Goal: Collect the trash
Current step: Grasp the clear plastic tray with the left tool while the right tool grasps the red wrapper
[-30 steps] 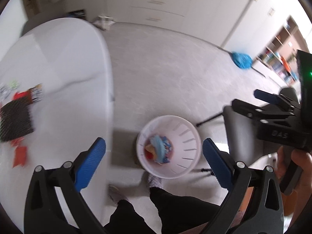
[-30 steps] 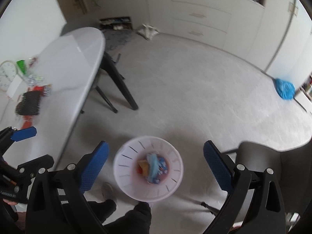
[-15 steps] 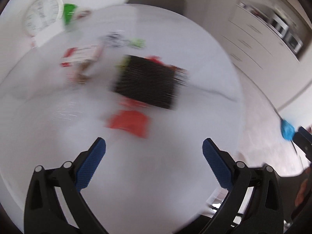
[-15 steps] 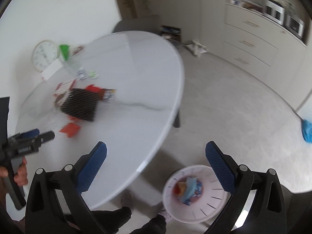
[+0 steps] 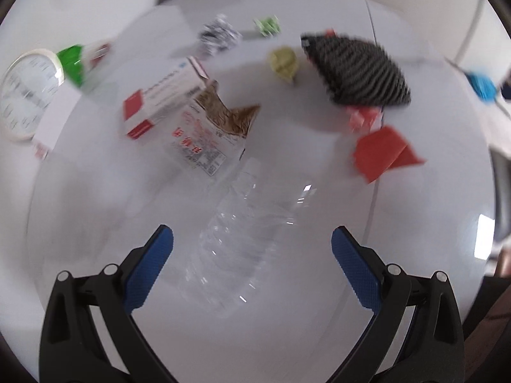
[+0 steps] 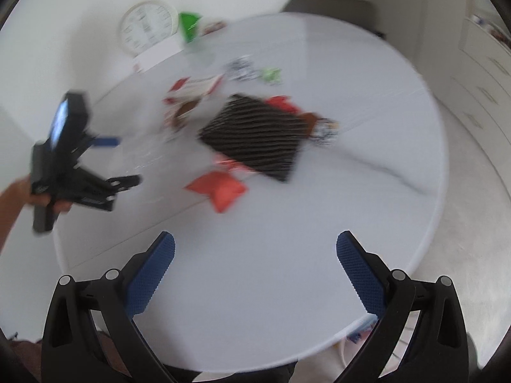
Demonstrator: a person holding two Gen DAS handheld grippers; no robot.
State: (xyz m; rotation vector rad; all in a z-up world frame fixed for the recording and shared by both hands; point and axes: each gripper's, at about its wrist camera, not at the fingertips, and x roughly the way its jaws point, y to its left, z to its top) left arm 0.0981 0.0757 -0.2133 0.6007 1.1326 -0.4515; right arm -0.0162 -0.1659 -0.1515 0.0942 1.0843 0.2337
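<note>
My left claw (image 5: pixel 252 249) is spread wide, nothing in it, over the white table (image 5: pixel 287 335). A clear crushed bottle (image 5: pixel 236 249) lies on the table right between and just ahead of its fingers, neck pointing away. My right claw (image 6: pixel 255 255) is also wide open and empty, over bare table near the front edge; from it I see my left hand (image 6: pixel 35 198) holding the other claw out to the left. Past the bottle: a torn white packet (image 5: pixel 204 140) with red print and a brown inside, touching a red-and-white box (image 5: pixel 163 102). To the right, a red paper scrap (image 5: pixel 383 153), and beyond it a black ribbed pad (image 5: pixel 357 70) with pink bits poking from under it. Further back: a yellowish crumpled wad (image 5: pixel 284 63), a black-and-white crumpled wrapper (image 5: pixel 220 36), a small green wrapper (image 5: pixel 266 25). Far left by the wall: a green-topped item (image 5: pixel 72 63), too blurred to identify, and a white clock (image 5: pixel 25 89). Both views are motion-blurred.
</note>
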